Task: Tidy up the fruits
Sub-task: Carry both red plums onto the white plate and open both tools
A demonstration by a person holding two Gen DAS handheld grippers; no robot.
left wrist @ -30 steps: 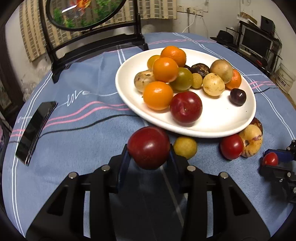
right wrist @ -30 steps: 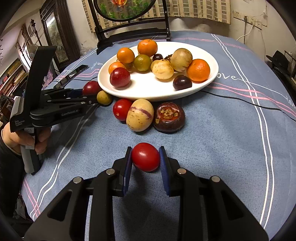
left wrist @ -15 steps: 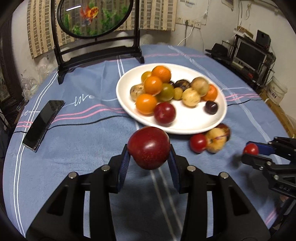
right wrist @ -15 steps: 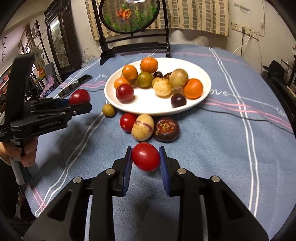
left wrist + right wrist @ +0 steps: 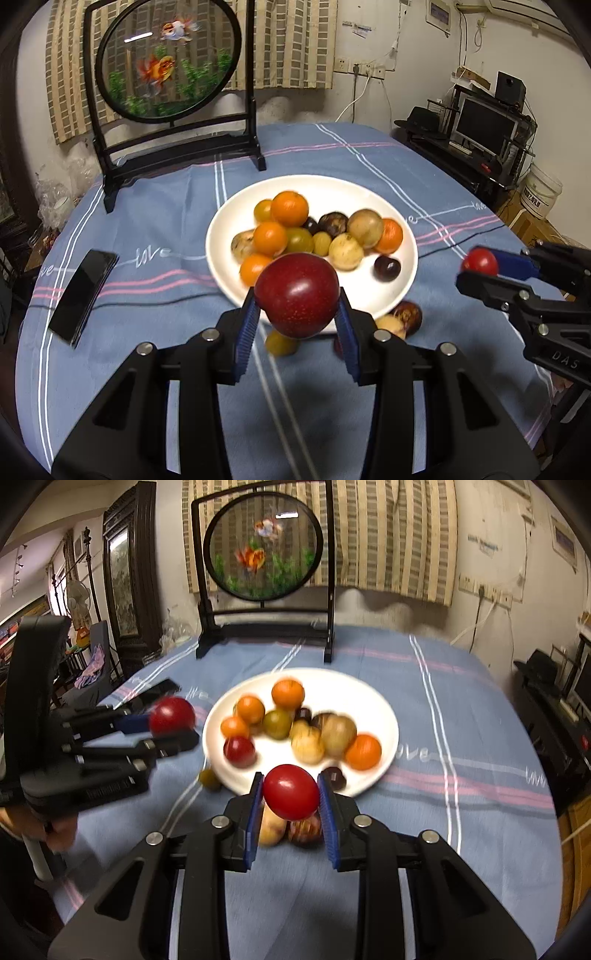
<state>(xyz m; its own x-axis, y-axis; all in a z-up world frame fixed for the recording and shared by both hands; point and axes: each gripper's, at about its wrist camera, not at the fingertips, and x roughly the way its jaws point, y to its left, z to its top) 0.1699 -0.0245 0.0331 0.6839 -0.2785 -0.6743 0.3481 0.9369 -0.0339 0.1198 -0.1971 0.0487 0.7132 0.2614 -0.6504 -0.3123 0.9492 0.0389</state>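
My left gripper (image 5: pixel 297 325) is shut on a dark red plum (image 5: pixel 297 294) and holds it high above the table, near the front rim of the white plate (image 5: pixel 402 273). My right gripper (image 5: pixel 291 805) is shut on a small red tomato (image 5: pixel 291 791), also raised, and it shows at the right of the left wrist view (image 5: pixel 480 266). The plate (image 5: pixel 384 716) holds several oranges, yellow, green and dark fruits. A small yellow-green fruit (image 5: pixel 281 343), a pale fruit (image 5: pixel 271 829) and a dark brown fruit (image 5: pixel 409 316) lie on the cloth in front of the plate.
A black phone (image 5: pixel 83 291) lies on the blue tablecloth at the left. A round goldfish screen on a black stand (image 5: pixel 170 62) stands at the table's far edge. Shelves with a monitor (image 5: pixel 484 125) are off the table to the right.
Both grippers have risen well above the table with their fruits. The plate and loose fruits now look farther away and lower in both views.
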